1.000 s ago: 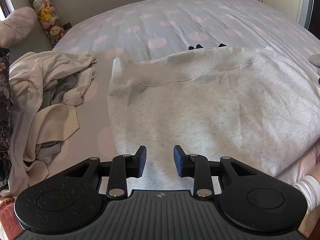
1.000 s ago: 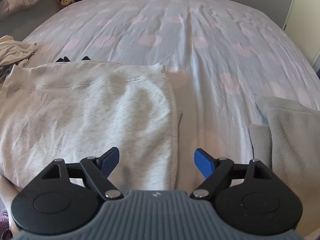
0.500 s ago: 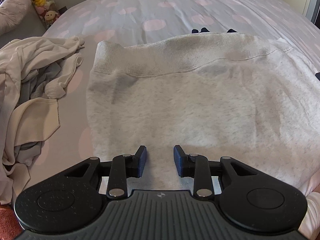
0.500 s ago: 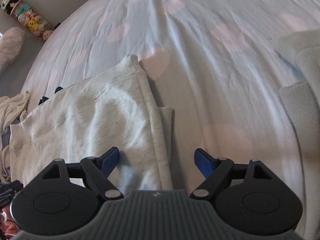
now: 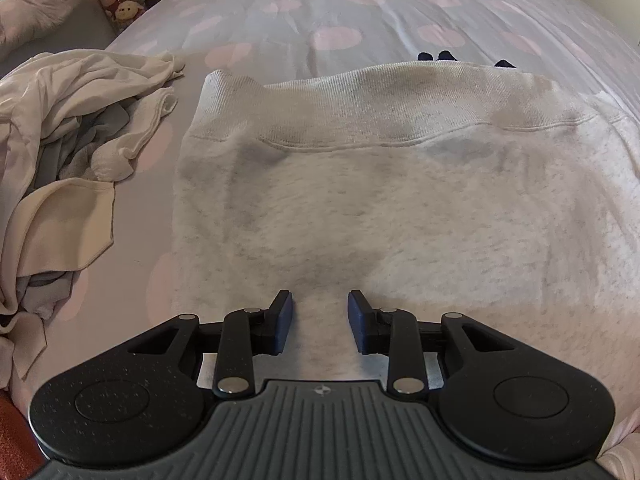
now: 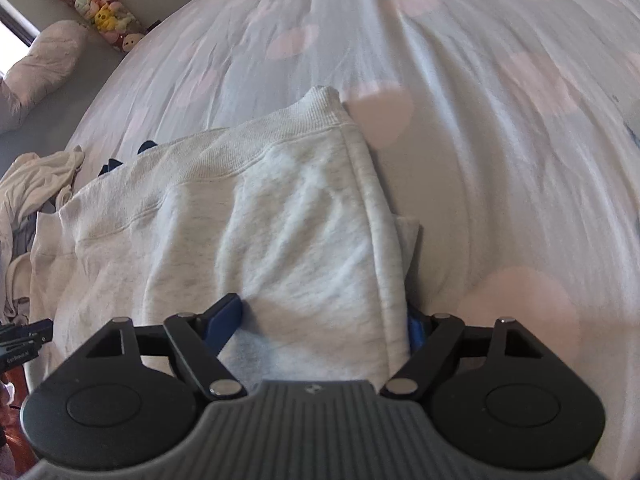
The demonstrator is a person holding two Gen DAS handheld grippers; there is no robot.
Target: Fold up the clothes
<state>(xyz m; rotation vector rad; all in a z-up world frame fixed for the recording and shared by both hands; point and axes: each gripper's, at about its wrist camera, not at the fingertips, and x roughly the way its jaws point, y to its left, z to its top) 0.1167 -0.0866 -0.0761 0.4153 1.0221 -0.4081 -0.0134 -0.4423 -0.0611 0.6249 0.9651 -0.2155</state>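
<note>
A light grey sweatshirt [image 5: 400,208] lies flat on the bed, its ribbed hem toward the far side. My left gripper [image 5: 319,322] is open and hovers low over the sweatshirt's near left part, with nothing between its fingers. My right gripper [image 6: 326,320] is open wide and straddles the sweatshirt's right folded edge [image 6: 320,240]; the fabric lies between the blue pads, and the right pad [image 6: 415,328] is partly hidden by the cloth.
A heap of cream and grey clothes [image 5: 60,140] lies left of the sweatshirt. Dark fabric [image 5: 440,56] peeks out behind the hem. The bed sheet [image 6: 500,120] is pale with pink dots. A pillow [image 6: 44,60] and a tube of plush toys [image 6: 96,12] stand at the far left.
My right gripper moved forward and left, so the sweatshirt's right edge now lies between its open fingers. My left gripper drew closer over the sweatshirt and stayed open.
</note>
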